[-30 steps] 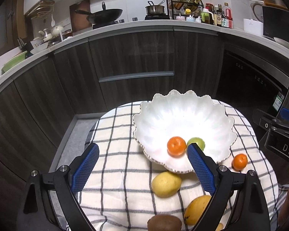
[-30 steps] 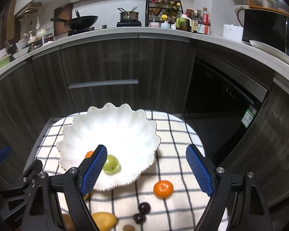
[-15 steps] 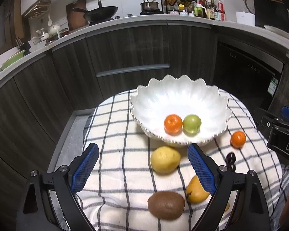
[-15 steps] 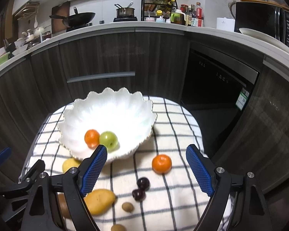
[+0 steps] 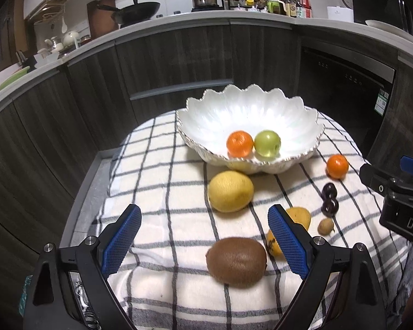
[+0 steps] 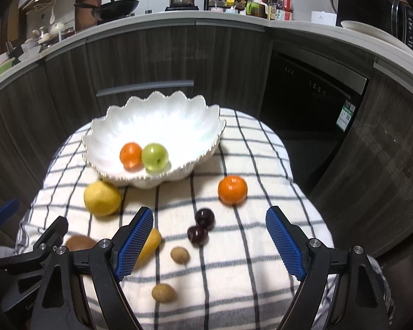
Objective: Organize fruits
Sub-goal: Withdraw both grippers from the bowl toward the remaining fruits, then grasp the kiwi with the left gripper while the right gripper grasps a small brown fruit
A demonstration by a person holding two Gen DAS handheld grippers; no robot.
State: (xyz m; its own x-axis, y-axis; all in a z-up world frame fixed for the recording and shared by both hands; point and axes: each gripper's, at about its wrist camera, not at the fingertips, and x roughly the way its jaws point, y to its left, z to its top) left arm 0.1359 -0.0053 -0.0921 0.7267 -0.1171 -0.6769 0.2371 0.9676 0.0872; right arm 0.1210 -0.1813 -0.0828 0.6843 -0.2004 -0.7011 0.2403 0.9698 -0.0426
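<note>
A white scalloped bowl [image 5: 303,121] [image 6: 102,132] stands on a checked cloth and holds an orange [image 5: 239,143] [image 6: 130,154] and a green apple [image 5: 267,143] [image 6: 154,156]. Loose on the cloth lie a lemon [image 5: 230,191] [image 6: 102,198], a kiwi [image 5: 236,261] [image 6: 78,243], a mango [image 5: 300,217] [image 6: 151,243], a second orange [image 5: 337,166] [image 6: 232,190], two dark cherries [image 5: 329,199] [image 6: 201,227] and two small brown fruits [image 6: 179,255]. My left gripper [image 5: 205,243] is open above the kiwi's left side. My right gripper [image 6: 209,243] is open just nearer than the cherries, empty.
The cloth covers a small round table [image 6: 261,151] in front of dark curved kitchen cabinets [image 5: 179,57]. A counter [image 5: 261,20] behind carries a wok, a pot and bottles. The right gripper's body [image 5: 399,198] shows at the right edge of the left wrist view.
Both grippers have sunk and drawn back toward the near side of the table, so the bowl looks farther and more loose fruit has come into view. Jaws unchanged.
</note>
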